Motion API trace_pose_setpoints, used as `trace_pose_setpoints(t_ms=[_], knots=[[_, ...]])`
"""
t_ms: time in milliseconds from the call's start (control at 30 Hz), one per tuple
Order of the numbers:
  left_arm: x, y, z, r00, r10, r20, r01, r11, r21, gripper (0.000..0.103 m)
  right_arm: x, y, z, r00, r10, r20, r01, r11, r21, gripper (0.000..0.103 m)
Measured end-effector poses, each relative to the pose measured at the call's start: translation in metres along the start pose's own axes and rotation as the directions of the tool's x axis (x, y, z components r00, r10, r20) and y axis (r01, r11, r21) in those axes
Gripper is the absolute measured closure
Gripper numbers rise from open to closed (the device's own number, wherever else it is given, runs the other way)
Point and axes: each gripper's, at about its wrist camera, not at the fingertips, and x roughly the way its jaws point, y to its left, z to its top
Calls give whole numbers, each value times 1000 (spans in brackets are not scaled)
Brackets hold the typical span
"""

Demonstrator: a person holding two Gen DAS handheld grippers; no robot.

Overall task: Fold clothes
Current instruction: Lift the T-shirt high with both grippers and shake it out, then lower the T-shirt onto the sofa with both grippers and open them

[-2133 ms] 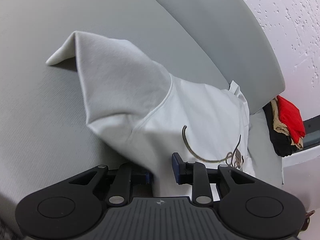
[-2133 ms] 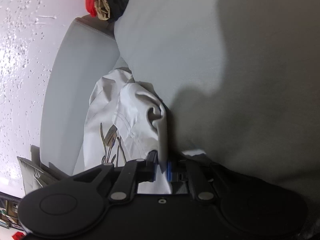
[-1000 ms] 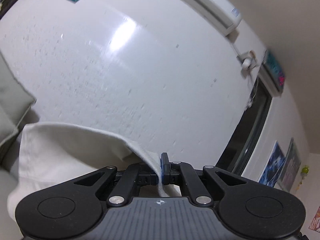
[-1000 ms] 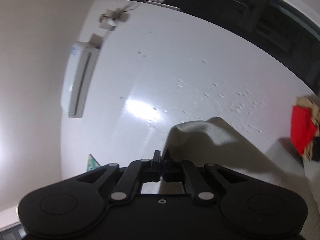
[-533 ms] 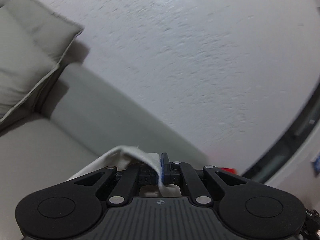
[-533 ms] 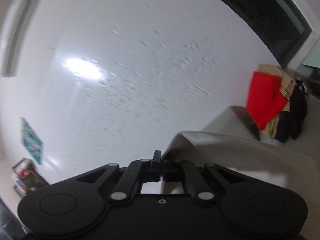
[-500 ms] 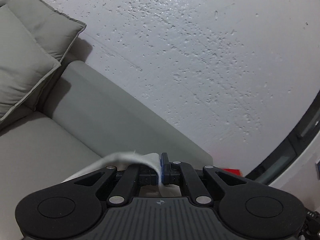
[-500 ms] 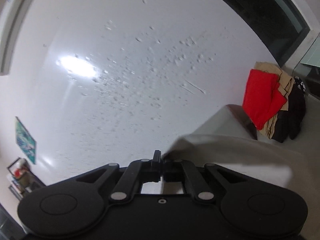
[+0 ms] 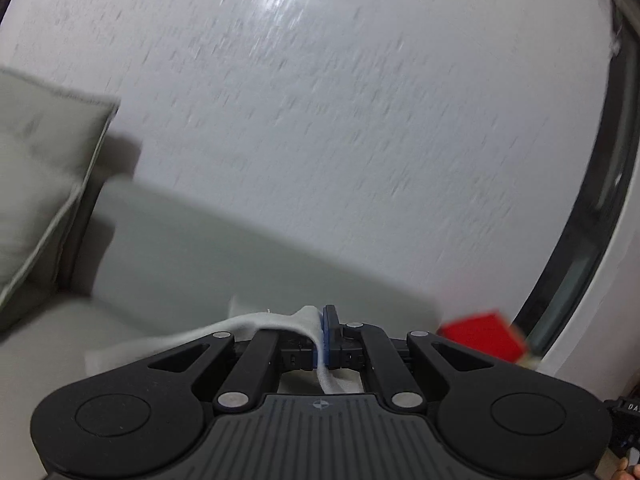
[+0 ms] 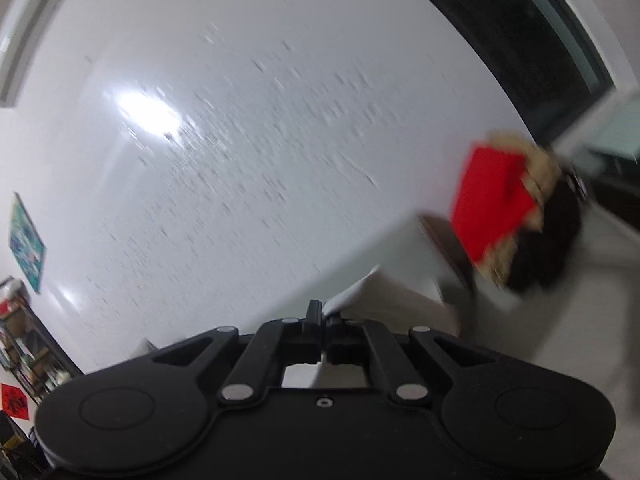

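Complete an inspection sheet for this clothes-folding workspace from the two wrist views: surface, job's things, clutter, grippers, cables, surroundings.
Surface: grey sofa, seat and backrest in view, blurred.
Job's things: white garment, pinched at two places and hanging from both grippers; how it drapes below is hidden.
Clutter: pile of red, tan and black clothes at the sofa's end; grey cushion at the other end.
Grippers: left gripper shut on the white garment; right gripper shut on it too.
Cables: nothing seen.
Surroundings: textured white wall, dark window, picture on the wall, shelf unit.
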Motion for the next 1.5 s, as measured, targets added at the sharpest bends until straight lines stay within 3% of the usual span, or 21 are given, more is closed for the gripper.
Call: trace_pose_setpoints(t_ms=[100, 267, 333, 400, 467, 733, 833, 900, 967, 1033, 1133, 1233, 1300, 1367, 1433, 1500], knots=[[18, 38, -66, 988, 76, -135, -87, 993, -76, 101, 18, -44, -49, 990, -78, -114, 85, 995, 60, 101], [43, 91, -147, 929, 166, -331, -233, 957, -174, 101, 28, -110, -130, 931, -190, -312, 243, 960, 142, 101], [51, 108, -164, 905, 180, -385, -275, 939, -205, 101, 24, -123, -158, 898, -223, -380, 293, 946, 137, 101], [51, 118, -165, 897, 198, -395, -297, 933, -206, 101, 24, -127, -173, 877, -248, -412, 324, 938, 123, 101], [45, 118, -158, 903, 205, -379, -294, 936, -195, 101, 22, -127, -178, 869, -265, -418, 339, 934, 115, 101], [-19, 88, -121, 950, 168, -263, -213, 965, -151, 102, -12, -87, -143, 909, -236, -344, 283, 954, 95, 101], [-44, 82, -125, 949, 176, -261, -214, 969, -124, 102, -28, -79, -136, 908, -234, -347, 276, 958, 76, 101], [-54, 81, -134, 937, 203, -283, -236, 968, -89, 102, -43, -79, -140, 902, -242, -357, 280, 958, 59, 101], [-54, 82, -146, 914, 235, -330, -269, 961, -59, 101, -50, -83, -150, 886, -265, -380, 302, 953, 39, 101], [-52, 85, -163, 883, 274, -381, -306, 952, -26, 101, -53, -88, -162, 865, -291, -408, 329, 944, 23, 101], [-48, 74, -183, 834, 374, -406, -359, 926, 115, 98, -48, -97, -182, 820, -335, -464, 364, 931, -29, 100], [-61, 65, -185, 817, 419, -395, -363, 907, 212, 92, -57, -96, -188, 804, -348, -482, 370, 927, -53, 94], [-74, 63, -183, 825, 410, -389, -348, 911, 221, 89, -70, -92, -184, 807, -359, -469, 368, 927, -77, 75], [-86, 59, -180, 840, 385, -384, -323, 921, 216, 67, -84, -87, -179, 816, -364, -449, 360, 928, -99, 69], [-90, 52, -182, 857, 337, -389, -281, 940, 196, 63, -92, -83, -178, 825, -355, -440, 343, 933, -111, 62], [-83, 42, -188, 864, 290, -412, -234, 955, 183, 57, -88, -79, -183, 832, -326, -450, 301, 945, -128, 61]])
